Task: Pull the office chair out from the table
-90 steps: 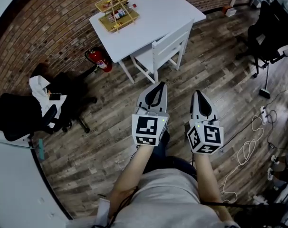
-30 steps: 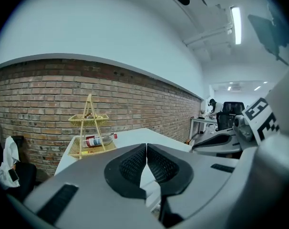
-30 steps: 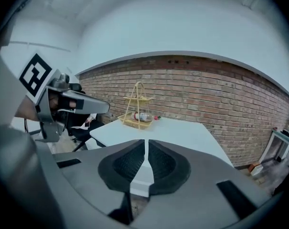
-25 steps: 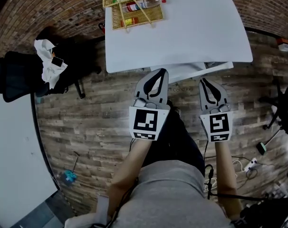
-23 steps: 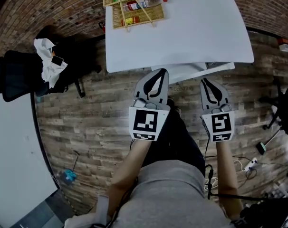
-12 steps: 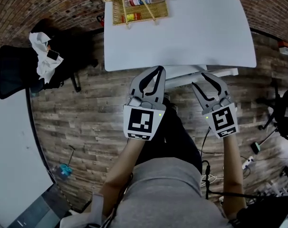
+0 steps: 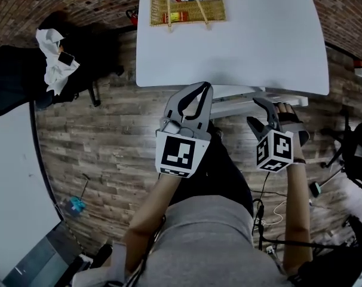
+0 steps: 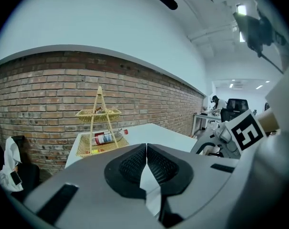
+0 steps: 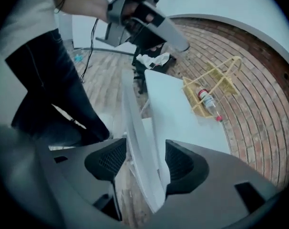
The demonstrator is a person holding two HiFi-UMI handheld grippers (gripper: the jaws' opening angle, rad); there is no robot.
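Chair back [image 9: 135, 128], right hand-held gripper [image 7: 258, 113] astride

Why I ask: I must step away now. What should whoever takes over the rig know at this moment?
Left gripper: fingers together, empty, held near the white table's front edge.
Right gripper: open, fingers either side of the top back rail of the white chair, not clamped.
Chair: tucked under the table.
Done: right gripper lined up on the rail.
Left to do: close on the rail, then pull the chair back, probably straight toward you.
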